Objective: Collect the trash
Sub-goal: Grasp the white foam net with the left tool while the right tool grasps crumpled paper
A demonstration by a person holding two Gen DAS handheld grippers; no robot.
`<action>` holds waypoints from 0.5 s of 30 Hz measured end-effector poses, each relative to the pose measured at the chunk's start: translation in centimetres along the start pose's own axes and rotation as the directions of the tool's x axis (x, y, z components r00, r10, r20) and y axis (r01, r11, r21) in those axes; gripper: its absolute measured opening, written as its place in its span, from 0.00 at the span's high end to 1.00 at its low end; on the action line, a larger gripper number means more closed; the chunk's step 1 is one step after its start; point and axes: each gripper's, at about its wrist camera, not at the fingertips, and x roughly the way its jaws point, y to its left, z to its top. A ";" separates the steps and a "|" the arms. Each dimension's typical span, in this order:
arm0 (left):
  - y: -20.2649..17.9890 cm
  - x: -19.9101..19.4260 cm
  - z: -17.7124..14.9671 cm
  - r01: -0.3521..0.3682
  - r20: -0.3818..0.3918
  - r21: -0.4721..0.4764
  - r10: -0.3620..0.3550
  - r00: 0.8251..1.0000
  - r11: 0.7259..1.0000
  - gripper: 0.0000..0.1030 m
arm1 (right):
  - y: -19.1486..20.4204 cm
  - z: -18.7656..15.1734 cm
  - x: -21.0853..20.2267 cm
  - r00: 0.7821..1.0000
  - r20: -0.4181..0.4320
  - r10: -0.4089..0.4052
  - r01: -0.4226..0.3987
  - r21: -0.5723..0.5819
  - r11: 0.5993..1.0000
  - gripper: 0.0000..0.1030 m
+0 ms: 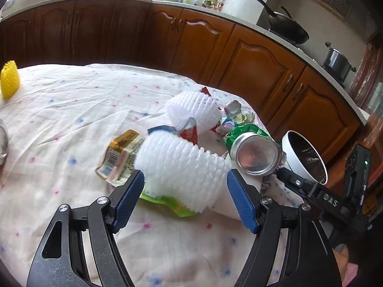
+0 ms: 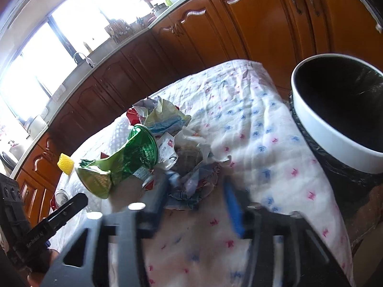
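- The trash lies in a heap on the table cloth [image 1: 71, 110], near the table's right edge in the left wrist view.
- The white foam net [image 1: 182, 167] is the piece closest to the left gripper [image 1: 185, 186]. It lies on its side on a green wrapper [image 1: 167, 203].
- The left gripper's blue pads stand apart, one on each side of the net. The left pad [image 1: 130, 198] looks very near the net; whether it touches cannot be told. The net is not squeezed.
- To do this step well, the person should likely push in a bit more, so the pads reach the net's middle, then close softly. Foam squashes and can slip out.
- The right gripper [image 2: 194, 196] is blurry. Its pads sit on both sides of a crumpled wrapper wad [image 2: 191, 184], with a gap between them. Whether they pinch it cannot be told.
- From that wad, the squashed green can [image 2: 134, 157] is at about ten o'clock. The white bin [image 2: 335, 129] with the dark inside is at about two o'clock, off the table's edge. It is probably where the trash goes.
- A second foam net [image 1: 194, 112] lies at twelve o'clock from the first. The can's shiny bottom [image 1: 257, 154] is at two o'clock.
- A yellow foam net [image 1: 9, 79] stands well apart, at ten o'clock.
- The yellow wrapper [image 1: 119, 157] has a barcode and small print, too blurry to read.
- One gripper body shows "DAS" upside down; the other reads something like "GenRobot".
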 end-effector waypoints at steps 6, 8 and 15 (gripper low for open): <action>-1.5 1.2 0.0 0.081 -0.052 0.045 -0.079 0.996 0.996 0.86 | 0.0 -0.2 -0.9 1.000 0.018 0.003 -0.002 -0.035 0.999 0.94; -2.3 1.2 -0.1 0.105 -0.060 0.058 -0.101 0.993 0.993 0.94 | -0.3 -0.3 -1.5 1.000 0.027 0.004 -0.003 -0.031 1.000 0.95; -5.1 0.7 -0.4 0.178 -0.068 0.102 -0.172 0.983 0.979 0.96 | -1.9 -0.4 -4.5 0.997 0.073 -0.008 0.008 -0.007 1.000 0.95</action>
